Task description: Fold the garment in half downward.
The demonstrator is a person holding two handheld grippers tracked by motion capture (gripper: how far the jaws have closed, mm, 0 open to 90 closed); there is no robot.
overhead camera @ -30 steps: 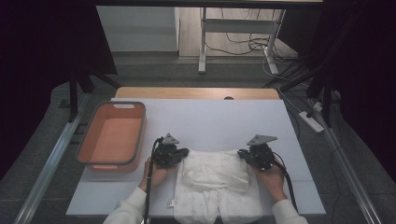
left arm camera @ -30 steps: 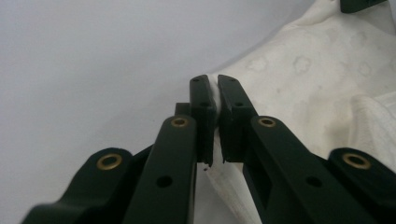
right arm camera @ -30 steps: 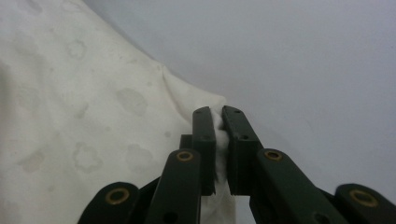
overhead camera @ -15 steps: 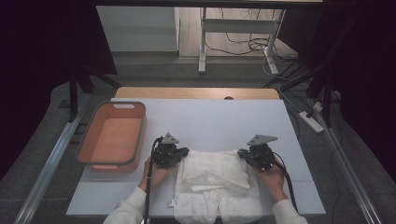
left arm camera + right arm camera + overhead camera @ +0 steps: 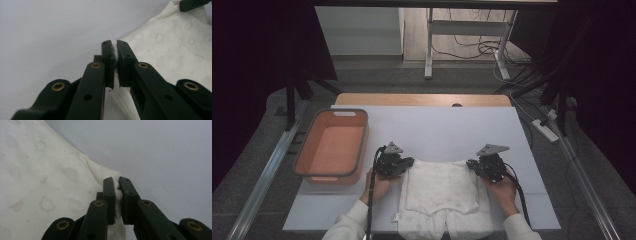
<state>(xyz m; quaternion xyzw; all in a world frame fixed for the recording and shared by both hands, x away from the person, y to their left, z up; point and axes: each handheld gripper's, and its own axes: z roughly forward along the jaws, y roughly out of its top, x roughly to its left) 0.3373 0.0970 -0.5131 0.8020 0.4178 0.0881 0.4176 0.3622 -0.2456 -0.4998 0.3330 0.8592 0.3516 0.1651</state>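
- The left gripper (image 5: 115, 53) is clamped on one far corner of the white patterned garment (image 5: 442, 192); the right gripper (image 5: 116, 186) pinches the other
- Since a second ago the folded edge at lower centre has barely shifted, so the fold is judged nearly laid
- The orange bin (image 5: 332, 145) sits at centre left

The cloth (image 5: 442, 192) runs off the bottom edge; both forearms are cut there too, and its small tag (image 5: 396, 217) is unreadable.

The tabletop (image 5: 437, 125) was white with a wooden edge at the back. The floor (image 5: 377, 80) was grey, and a metal stand (image 5: 429, 45) stood there beside tangled cables (image 5: 472, 47). Both sides were dark.
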